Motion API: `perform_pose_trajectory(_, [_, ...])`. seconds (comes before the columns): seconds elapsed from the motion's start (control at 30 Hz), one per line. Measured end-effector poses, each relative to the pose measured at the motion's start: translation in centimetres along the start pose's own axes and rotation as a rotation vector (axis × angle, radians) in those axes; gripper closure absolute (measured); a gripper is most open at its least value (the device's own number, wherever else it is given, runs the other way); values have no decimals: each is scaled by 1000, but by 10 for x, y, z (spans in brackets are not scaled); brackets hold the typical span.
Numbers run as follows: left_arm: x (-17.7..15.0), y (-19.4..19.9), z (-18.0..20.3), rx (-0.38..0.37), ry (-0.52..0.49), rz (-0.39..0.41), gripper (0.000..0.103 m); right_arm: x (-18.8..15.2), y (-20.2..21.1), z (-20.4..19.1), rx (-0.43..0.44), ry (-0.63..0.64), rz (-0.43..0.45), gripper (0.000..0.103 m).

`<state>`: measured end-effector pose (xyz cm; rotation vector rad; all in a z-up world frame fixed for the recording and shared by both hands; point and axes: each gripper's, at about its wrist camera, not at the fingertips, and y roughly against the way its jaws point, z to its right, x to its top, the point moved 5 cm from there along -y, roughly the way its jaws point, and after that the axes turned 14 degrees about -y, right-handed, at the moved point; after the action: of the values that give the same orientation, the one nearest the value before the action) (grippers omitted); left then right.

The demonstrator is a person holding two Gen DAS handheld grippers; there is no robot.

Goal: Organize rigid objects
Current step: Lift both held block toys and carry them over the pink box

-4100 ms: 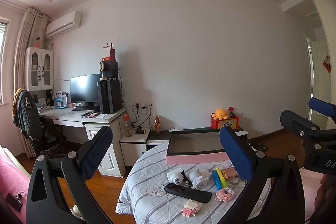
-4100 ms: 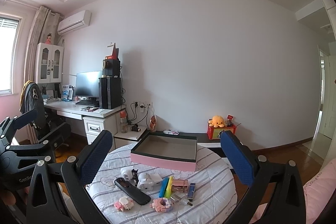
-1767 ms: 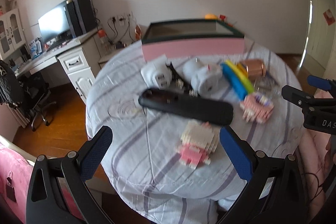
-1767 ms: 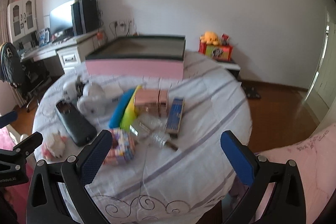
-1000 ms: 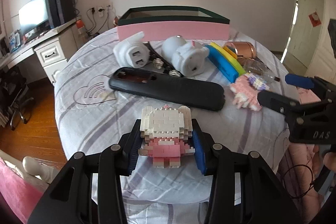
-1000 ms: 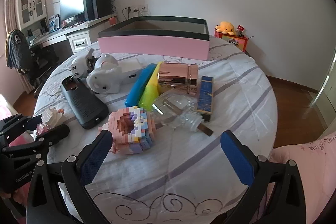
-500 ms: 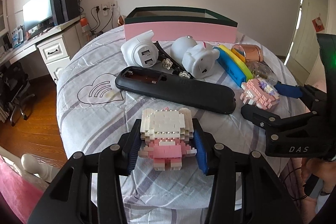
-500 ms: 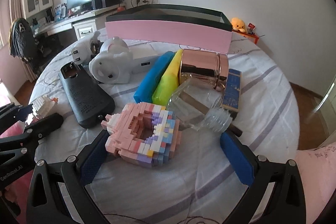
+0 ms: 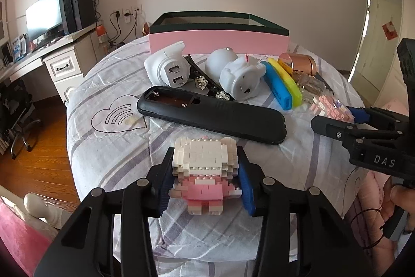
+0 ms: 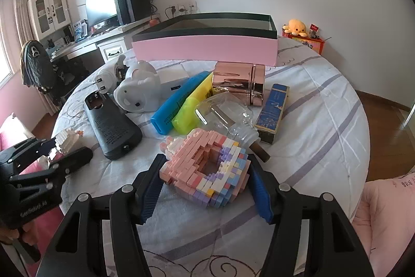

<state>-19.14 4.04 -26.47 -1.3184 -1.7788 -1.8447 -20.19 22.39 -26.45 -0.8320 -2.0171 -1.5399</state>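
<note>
Both tongs at the first pickup. The left tongs (image 9: 206,183) are clamped on a white-and-pink brick figure (image 9: 205,165) at the near edge of the round counter (image 9: 109,147). The right tongs (image 10: 205,186) have just been closing around a pink brick ring (image 10: 207,162); their pads sit at its two sides, though firm contact cannot be told. Judged from the layout, the task is barely begun: the pink box (image 10: 205,48) at the far side of the counter shows nothing inside as far as its rim allows, and the remote control (image 9: 210,117), the two white plugs (image 9: 168,68), the blue marker (image 10: 179,101), the yellow marker (image 10: 193,108), the copper jar (image 10: 238,85), the glass bottle (image 10: 225,118) and the blue-and-gold tube (image 10: 272,112) all lie loose in front of it. The right wrist view alone shows the tube and the bottle clearly; the left wrist view alone shows the remote's open battery bay and the flower hair clip (image 9: 202,81) between the plugs.
</note>
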Motion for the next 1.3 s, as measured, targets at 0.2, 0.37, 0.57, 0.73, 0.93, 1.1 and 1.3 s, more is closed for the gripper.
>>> perform_pose_trajectory(0.2, [5,2,-1,0,-1,-2,59,4,8,-9,23,23,16,41])
perform_pose_trajectory(0.37, [18,14,-2,40,-18,23,59,11,17,-14,40,29,38,41])
perform_pose_trajectory(0.57, [57,31,-9,117,-42,89,59,37,31,-23,63,50,88,41])
perform_pose_trajectory(0.73, [94,35,-18,164,-44,136,59,74,41,-28,84,68,141,41])
perform_pose_trajectory(0.93, [150,21,-32,208,-67,180,59,132,35,-28,83,91,182,41])
perform_pose_trajectory(1.1, [196,-18,-44,204,-93,175,59,174,6,-22,77,96,164,41])
perform_pose_trajectory(1.3, [242,-92,-60,180,-128,101,59,216,-49,-11,36,106,89,41])
